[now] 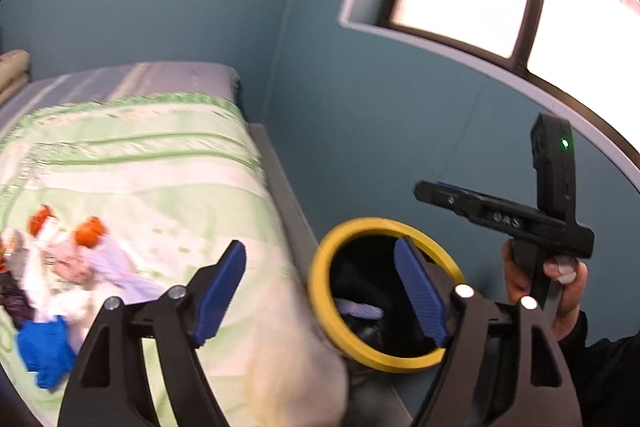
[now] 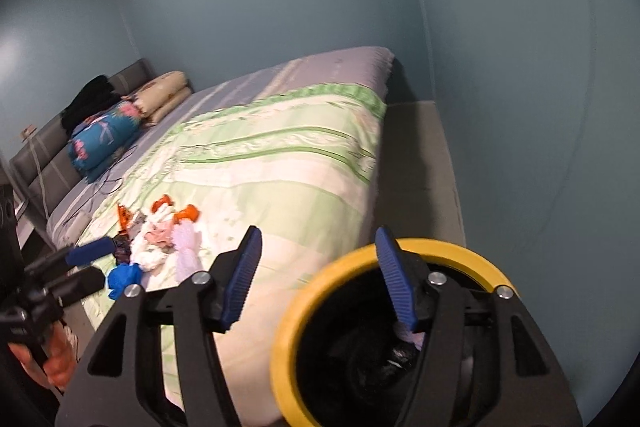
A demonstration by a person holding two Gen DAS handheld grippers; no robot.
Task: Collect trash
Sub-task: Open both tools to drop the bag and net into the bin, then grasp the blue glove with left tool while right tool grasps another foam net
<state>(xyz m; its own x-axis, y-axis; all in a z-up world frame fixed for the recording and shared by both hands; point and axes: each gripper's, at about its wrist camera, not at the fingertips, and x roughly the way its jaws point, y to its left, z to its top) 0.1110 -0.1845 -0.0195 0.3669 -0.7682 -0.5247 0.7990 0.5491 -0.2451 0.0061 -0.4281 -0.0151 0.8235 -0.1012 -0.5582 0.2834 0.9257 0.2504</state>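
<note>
Both hand-held grippers (image 1: 320, 295) (image 2: 318, 277) gape empty above yellow-rimmed bin (image 2: 280, 339).

Trash pile (image 2: 152, 243) lies on bed (image 2: 280, 147); bin (image 2: 384, 331) stands right of it.

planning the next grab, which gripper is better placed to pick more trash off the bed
Left, probably. The left gripper sits right beside the heap of crumpled wrappers and tissues on the green-striped bedspread, jaws open and empty. The right gripper, also open, hangs by the yellow-rimmed black bin, further from the heap.
</note>
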